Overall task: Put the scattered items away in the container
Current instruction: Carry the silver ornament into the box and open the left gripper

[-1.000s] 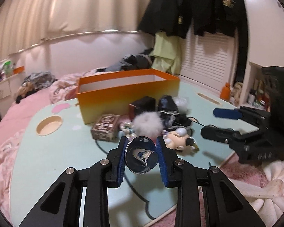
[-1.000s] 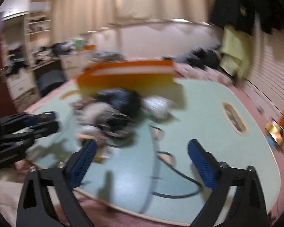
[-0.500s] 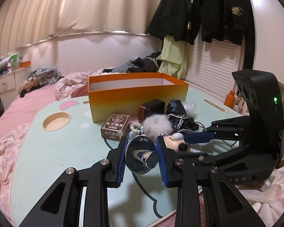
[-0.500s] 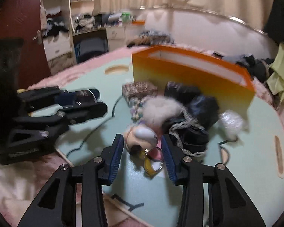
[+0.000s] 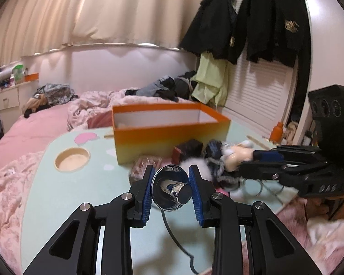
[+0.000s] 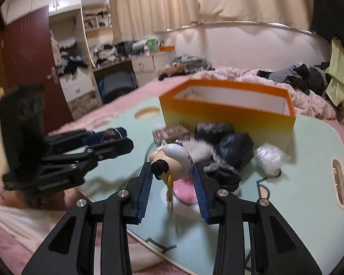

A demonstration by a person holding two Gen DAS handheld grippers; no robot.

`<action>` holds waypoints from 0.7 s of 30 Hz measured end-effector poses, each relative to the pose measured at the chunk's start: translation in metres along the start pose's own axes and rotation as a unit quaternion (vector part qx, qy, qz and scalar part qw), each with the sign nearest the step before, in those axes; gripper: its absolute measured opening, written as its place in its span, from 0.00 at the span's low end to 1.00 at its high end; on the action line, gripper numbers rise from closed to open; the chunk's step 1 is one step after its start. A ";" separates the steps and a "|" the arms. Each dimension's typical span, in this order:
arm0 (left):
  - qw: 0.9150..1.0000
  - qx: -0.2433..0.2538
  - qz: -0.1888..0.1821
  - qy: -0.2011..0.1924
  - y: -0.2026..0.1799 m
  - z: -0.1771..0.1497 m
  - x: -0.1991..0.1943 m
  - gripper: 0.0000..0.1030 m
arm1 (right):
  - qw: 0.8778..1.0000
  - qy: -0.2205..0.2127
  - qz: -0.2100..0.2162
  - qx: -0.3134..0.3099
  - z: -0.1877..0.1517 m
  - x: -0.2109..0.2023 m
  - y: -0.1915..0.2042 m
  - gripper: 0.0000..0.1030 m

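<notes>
My left gripper [image 5: 170, 184] is shut on a shiny chrome bell-shaped piece [image 5: 169, 186] and holds it above the pale green table [image 5: 57, 201]. My right gripper [image 6: 172, 178] is shut on a small doll figure [image 6: 172, 160] with a white cap, lifted off the table; it also shows at the right of the left wrist view [image 5: 238, 158]. The orange box [image 5: 169, 128] stands open behind the pile, also in the right wrist view [image 6: 227, 112]. A patterned card box [image 6: 170, 133], dark pouches [image 6: 234, 146] and white fluffy pompoms [image 6: 270, 158] lie in front of it.
A black cable [image 5: 178, 247] runs over the table's front. A pink bed with clothes [image 5: 34, 119] lies behind the table. A round cutout [image 5: 72, 159] is in the table at the left. Drawers and a dark door [image 6: 29, 68] stand far left.
My right gripper closed on the doll figure and lifted it from the pile. My left gripper rose slightly, still holding the chrome piece.
</notes>
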State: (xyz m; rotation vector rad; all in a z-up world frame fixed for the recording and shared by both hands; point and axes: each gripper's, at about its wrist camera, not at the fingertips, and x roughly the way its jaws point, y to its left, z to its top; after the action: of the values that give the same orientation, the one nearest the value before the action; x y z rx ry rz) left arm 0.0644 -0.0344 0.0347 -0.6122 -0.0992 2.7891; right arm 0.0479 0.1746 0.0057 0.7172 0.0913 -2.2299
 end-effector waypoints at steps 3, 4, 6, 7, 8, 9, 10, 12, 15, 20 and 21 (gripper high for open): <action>1.000 -0.003 -0.007 0.001 0.006 0.022 0.007 0.28 | 1.000 -0.018 0.001 0.012 0.019 -0.009 -0.008 0.36; 1.000 0.000 -0.007 -0.001 0.007 0.031 0.010 0.28 | 1.000 -0.022 -0.005 0.013 0.027 -0.010 -0.012 0.36; 1.000 0.003 -0.006 0.000 0.010 0.051 0.020 0.28 | 0.999 -0.026 -0.021 0.016 0.047 -0.007 -0.020 0.36; 1.000 0.001 -0.006 0.002 0.012 0.062 0.027 0.28 | 0.999 -0.024 -0.026 0.022 0.054 -0.004 -0.025 0.36; 1.000 -0.003 -0.011 0.007 0.015 0.073 0.036 0.28 | 0.999 -0.021 -0.030 0.030 0.063 0.000 -0.031 0.36; 1.000 -0.005 -0.016 0.018 0.017 0.082 0.045 0.28 | 0.999 -0.018 -0.032 0.038 0.072 0.005 -0.037 0.36; 0.999 -0.009 -0.019 0.032 0.020 0.091 0.056 0.28 | 0.998 -0.015 -0.034 0.043 0.079 0.010 -0.042 0.36; 0.998 -0.014 -0.027 0.054 0.024 0.104 0.079 0.28 | 0.998 -0.006 -0.039 0.058 0.093 0.025 -0.053 0.36; 0.997 -0.021 -0.013 0.078 0.029 0.115 0.112 0.28 | 0.996 0.015 -0.053 0.073 0.103 0.052 -0.070 0.36; 0.994 -0.027 0.008 0.110 0.033 0.117 0.150 0.28 | 0.991 0.051 -0.077 0.091 0.104 0.085 -0.093 0.36; 0.993 -0.024 0.012 0.116 0.032 0.116 0.156 0.28 | 0.991 0.055 -0.081 0.094 0.104 0.089 -0.097 0.36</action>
State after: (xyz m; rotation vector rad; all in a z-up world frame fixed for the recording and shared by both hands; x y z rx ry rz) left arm -0.1283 -0.0212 0.0737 -0.9512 -0.1120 2.7222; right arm -0.1170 0.1543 0.0314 0.9656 -0.0074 -2.3744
